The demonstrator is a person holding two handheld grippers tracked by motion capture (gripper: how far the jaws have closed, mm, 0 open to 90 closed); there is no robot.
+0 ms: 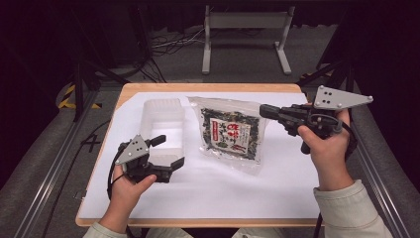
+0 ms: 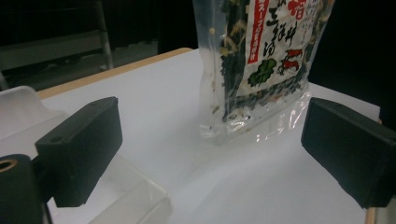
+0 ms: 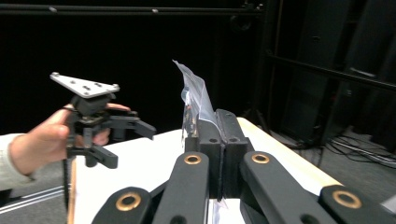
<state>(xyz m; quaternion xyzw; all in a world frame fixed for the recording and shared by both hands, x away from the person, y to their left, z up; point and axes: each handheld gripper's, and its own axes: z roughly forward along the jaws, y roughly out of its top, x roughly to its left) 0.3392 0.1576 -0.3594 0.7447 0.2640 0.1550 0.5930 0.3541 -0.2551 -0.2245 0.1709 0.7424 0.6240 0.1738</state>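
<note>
Right gripper (image 1: 264,111) jaws clamped on bag (image 1: 231,133) corner. Left gripper (image 1: 168,150) jaws wide apart, empty, beside tub (image 1: 161,121).

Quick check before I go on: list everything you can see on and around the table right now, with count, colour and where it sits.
Snack bag: one, clear plastic with dark green contents and a red-and-white label; centre of the table, its top right corner pinched and lifted by the right gripper.
Plastic container: one, translucent white; left of the bag, on the white sheet.
White sheet: one, covering most of the tabletop.
Table: one, light wood edge showing around the sheet.
Metal stand: one, grey; on the floor beyond the table.
Cables: several, dark and white; on the floor at far left.
Left gripper: one, black, jaws apart, near the container's front edge.
Right gripper: one, black, jaws closed on the bag's corner.
</note>
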